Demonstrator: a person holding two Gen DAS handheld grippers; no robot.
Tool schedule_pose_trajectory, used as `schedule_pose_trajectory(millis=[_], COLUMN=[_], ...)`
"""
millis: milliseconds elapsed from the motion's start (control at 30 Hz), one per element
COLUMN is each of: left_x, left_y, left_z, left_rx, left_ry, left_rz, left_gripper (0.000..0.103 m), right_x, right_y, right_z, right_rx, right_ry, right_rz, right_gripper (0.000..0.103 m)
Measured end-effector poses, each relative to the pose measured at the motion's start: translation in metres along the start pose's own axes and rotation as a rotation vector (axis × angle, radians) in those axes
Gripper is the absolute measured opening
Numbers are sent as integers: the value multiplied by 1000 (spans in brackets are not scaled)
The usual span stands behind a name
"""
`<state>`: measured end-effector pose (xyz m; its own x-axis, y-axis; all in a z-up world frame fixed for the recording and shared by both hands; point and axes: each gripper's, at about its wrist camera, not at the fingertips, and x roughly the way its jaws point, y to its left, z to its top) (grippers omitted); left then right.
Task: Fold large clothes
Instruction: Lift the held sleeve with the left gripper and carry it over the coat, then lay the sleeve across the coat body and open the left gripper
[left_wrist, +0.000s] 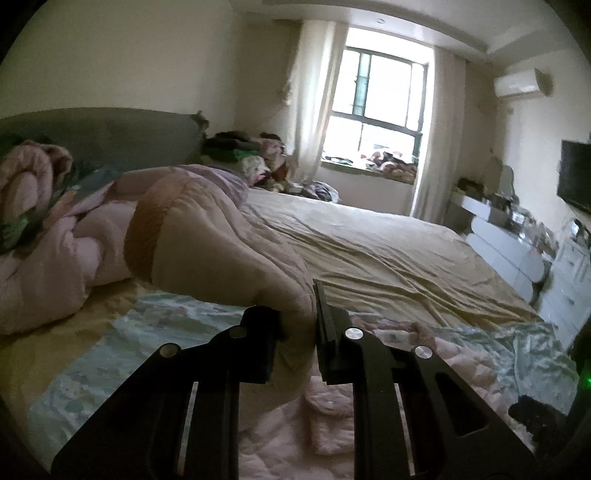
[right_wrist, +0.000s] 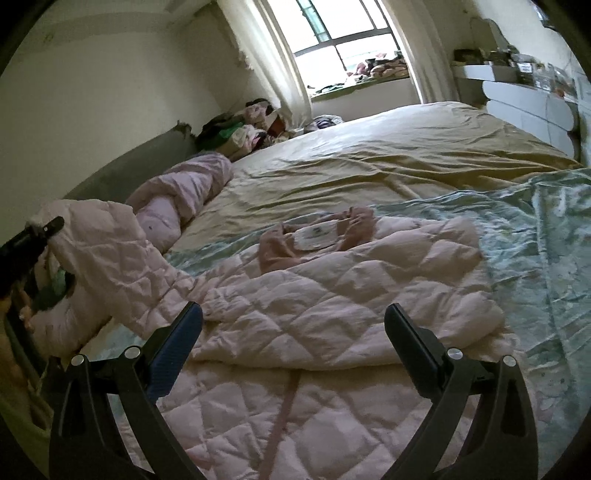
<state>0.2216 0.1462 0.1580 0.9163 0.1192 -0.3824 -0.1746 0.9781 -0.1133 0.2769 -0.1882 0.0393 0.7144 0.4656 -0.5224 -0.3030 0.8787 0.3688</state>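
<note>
One tongs (left_wrist: 300, 325) grips sleeve (left_wrist: 229, 240) (lifted).

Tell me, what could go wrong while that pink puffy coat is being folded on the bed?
The left gripper pinches only the cuff end of the lifted sleeve; the slippery quilted cloth could slide out and flop back unfolded.

The right gripper hangs open above the pink coat and pins nothing, so pulling the sleeve across may drag the whole coat.

The coat lies on a loose green sheet, which could bunch up under it.

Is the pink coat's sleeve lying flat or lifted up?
Lifted: the left gripper pinches the pink coat's sleeve above the bed.
</note>
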Motion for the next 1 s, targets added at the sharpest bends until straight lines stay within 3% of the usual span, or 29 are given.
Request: schedule_pose_trajectory(millis=[567, 1000], left_x=[28, 51], left_y=[-105, -167], left_z=[-48, -110], left_rx=[162, 261], left_ry=[80, 213], left_rz=[-107, -203], left_gripper=[10, 12], right_x=[-35, -39], right_y=[-81, -116], right_z=[-2, -5], right_rx=[110, 148], right_ry=[-56, -31], right_rz=[-69, -128], right_gripper=[98, 98])
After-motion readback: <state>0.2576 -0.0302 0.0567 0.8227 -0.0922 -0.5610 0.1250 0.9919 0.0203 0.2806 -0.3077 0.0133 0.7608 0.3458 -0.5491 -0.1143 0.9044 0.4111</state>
